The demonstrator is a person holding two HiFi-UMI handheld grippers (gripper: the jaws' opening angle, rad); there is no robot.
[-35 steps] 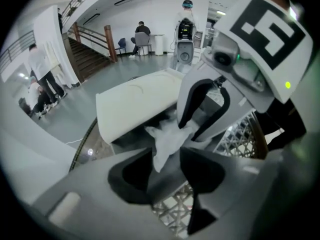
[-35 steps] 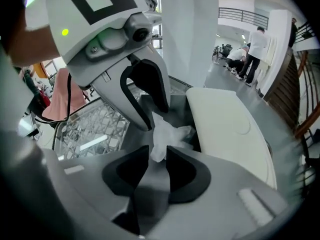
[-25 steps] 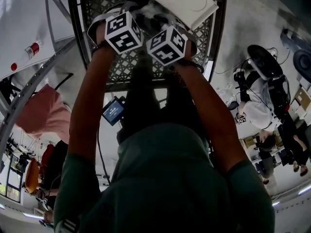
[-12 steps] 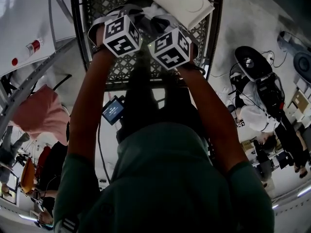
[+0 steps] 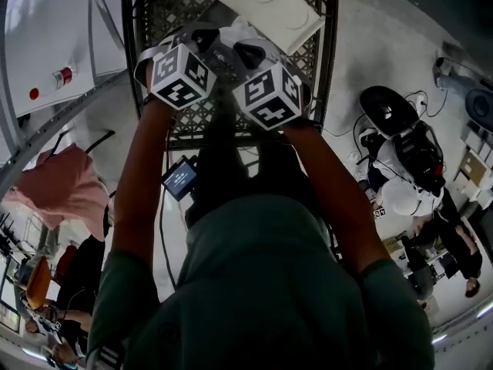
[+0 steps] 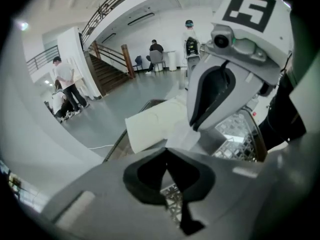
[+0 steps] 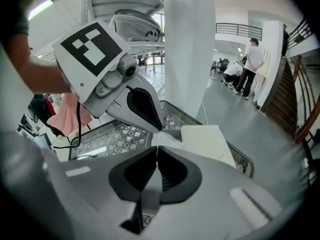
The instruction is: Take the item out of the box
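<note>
Head view: left gripper (image 6: 167,153) and right gripper (image 7: 156,150) above the basket (image 5: 312,68), fingers just closing, now pressed together — nothing plainly between. Check the hold on the white item (image 5: 269,5) before lifting.

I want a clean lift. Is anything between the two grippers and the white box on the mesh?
Nothing visible does. The left gripper and right gripper, fingers just closed, seem to pinch a pale sheet at the near edge of the white box, above the mesh basket.
</note>
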